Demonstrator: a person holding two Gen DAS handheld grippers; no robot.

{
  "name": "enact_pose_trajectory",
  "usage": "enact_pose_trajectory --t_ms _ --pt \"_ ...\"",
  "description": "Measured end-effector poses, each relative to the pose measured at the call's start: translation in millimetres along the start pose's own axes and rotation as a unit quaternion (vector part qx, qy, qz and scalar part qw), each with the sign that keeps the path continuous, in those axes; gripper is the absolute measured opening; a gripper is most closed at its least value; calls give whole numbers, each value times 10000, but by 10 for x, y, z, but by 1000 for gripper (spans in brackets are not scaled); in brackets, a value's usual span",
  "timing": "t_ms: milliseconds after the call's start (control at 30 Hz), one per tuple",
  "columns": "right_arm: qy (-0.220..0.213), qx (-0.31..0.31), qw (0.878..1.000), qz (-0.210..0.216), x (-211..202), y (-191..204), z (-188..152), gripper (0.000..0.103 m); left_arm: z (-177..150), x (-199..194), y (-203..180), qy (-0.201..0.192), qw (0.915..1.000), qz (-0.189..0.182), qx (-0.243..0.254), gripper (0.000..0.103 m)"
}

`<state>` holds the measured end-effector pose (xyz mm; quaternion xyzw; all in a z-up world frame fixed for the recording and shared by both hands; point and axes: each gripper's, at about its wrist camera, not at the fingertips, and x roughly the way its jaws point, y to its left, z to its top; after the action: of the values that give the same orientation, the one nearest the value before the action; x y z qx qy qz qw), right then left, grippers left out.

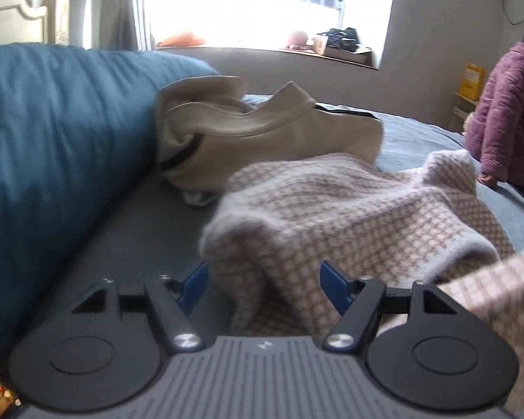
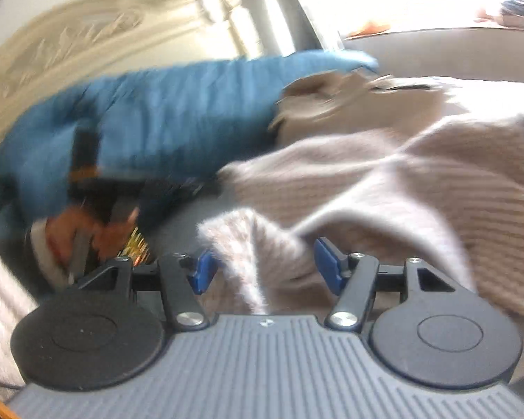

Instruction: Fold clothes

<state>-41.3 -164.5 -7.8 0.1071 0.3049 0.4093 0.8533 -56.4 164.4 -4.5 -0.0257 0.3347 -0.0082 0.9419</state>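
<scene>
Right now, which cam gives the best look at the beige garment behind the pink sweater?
Left wrist. The beige garment is sharp there: crumpled heap, dark trim, lying against the blue duvet behind the pink sweater. Right wrist shows it only as a motion-blurred patch, far off near the top.

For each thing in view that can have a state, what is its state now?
Left gripper: jaws open, around a fold of the sweater.
Right gripper: jaws open, sweater fabric between them.
Pink checked sweater: crumpled, unfolded, on the bed.
Beige garment: bunched, unfolded.
Blue duvet: rolled beside the clothes.
</scene>
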Motion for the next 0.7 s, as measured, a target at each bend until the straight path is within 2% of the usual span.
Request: enact_pose_trajectory --t_ms 100,167,333,367,400,433,500,533,600,667,700 --pt "-66 799 9908 1087 -67 -219 -40 60 -38 47 -106 -37 9998 -67 196 72" --pt "225 866 9813 1707 -61 -194 -96 60 -53 31 -187 -75 9992 -32 392 73" --pt "915 -3 9765 1951 -147 144 -177 60 -68 37 -358 -137 9973 -110 715 73" --pt "829 -62 9781 1908 -197 143 -153 60 -77 38 -391 -162 9968 -136 765 74" --pt "589 -53 9830 1739 -229 70 -130 60 -85 40 -424 -187 9964 -163 814 74" --pt "344 -80 9899 1372 -256 -13 -101 61 -94 47 -450 -199 9962 -204 826 75" --pt "116 -476 9988 -5 -221 -128 -23 61 -109 70 -497 -189 9961 -287 813 75" --pt "147 -788 9939 -752 -143 -169 -11 61 -109 81 -517 -166 9962 -324 796 75" --pt "335 -1453 9665 -2087 67 -240 -27 59 -125 83 -559 -166 9957 -408 809 75" --pt "399 -1743 9515 -2503 203 -339 -65 57 -148 83 -610 -195 9947 -493 886 75" --pt "416 -1764 9503 -2530 270 -384 -78 56 -162 87 -638 -207 9939 -521 945 75"
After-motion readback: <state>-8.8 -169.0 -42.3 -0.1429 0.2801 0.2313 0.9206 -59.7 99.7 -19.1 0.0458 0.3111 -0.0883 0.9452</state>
